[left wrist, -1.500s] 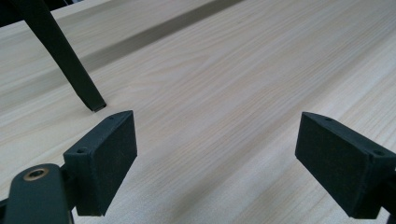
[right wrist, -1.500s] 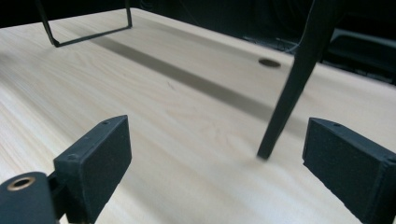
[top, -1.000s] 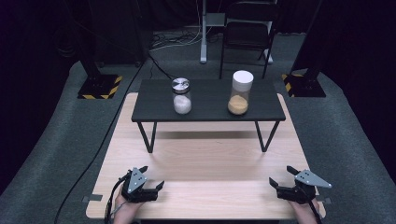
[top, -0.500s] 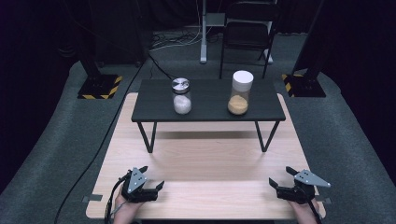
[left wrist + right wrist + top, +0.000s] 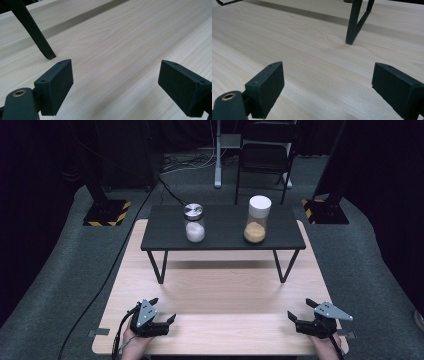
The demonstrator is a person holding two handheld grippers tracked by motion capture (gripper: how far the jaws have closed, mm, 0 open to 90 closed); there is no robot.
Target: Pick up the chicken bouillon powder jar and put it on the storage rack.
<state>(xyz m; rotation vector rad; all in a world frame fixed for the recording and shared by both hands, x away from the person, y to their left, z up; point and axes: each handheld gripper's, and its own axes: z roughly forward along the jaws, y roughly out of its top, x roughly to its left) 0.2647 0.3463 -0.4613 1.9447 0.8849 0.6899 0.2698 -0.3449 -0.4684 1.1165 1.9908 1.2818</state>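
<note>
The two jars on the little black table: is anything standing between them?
No. In the high view the silver-lidded jar and the white-lidded jar stand apart, with bare black tabletop between.

Both hand-held grippers (image 5: 162, 312) (image 5: 298, 311) open, empty

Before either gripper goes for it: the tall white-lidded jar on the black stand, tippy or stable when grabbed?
The white-lidded jar is tall and narrow, so a push near the lid would probably tip it. The orange powder fills only its bottom, which likely keeps the weight low and steadies it somewhat. Its clear wall looks smooth and rigid, perhaps slippery under the pads.
</note>
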